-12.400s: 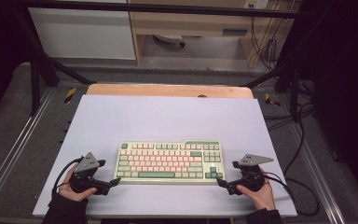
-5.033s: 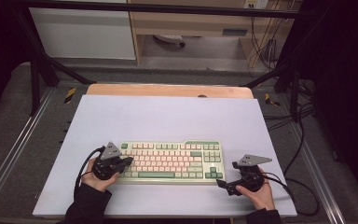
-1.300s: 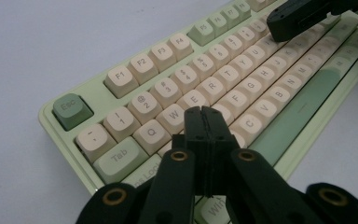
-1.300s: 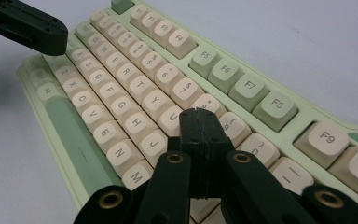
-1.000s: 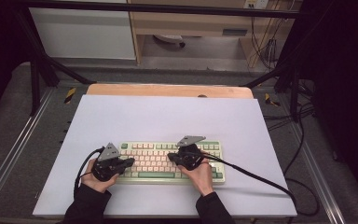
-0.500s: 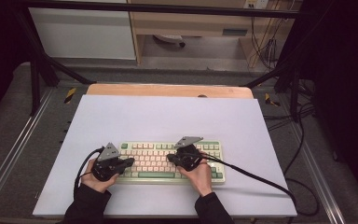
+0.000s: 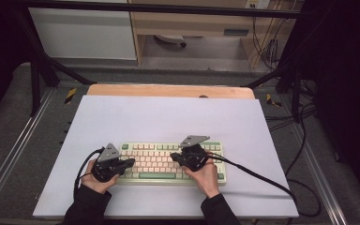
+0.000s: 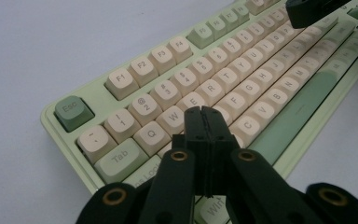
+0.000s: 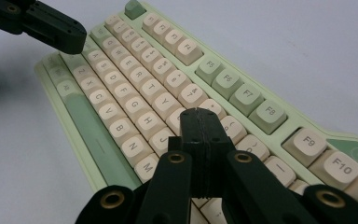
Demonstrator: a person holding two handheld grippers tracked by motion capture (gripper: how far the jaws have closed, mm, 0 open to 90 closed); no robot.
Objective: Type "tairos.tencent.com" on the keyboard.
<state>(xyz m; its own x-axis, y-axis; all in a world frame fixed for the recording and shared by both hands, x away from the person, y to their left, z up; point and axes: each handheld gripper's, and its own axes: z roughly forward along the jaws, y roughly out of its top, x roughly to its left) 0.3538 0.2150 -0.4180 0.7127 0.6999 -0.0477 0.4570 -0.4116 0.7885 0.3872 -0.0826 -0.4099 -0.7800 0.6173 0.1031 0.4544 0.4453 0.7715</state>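
A pale green keyboard (image 7: 154, 160) with cream and green keys lies near the front of the white table sheet (image 7: 168, 117). My left gripper (image 7: 130, 162) is shut, with nothing between its jaws, over the keyboard's left end. In the left gripper view its closed tip (image 8: 205, 113) hovers over the letter keys just right of Q and W on the keyboard (image 8: 121, 81). My right gripper (image 7: 174, 158) is shut too, above the middle keys. Its tip (image 9: 199, 114) sits over the keys around J on the keyboard (image 9: 247, 95). Whether either tip touches a key I cannot tell.
A wooden table edge (image 7: 168, 90) runs along the back. The right gripper's cable (image 7: 262, 180) trails across the sheet to the right. Metal frame rails and more cables (image 7: 304, 117) flank the table. Bare sheet lies behind the keyboard.
Earlier both grippers rested beside the keyboard; the left moved onto its left end, then the right came over the middle. In the last second the right gripper edged slightly left.
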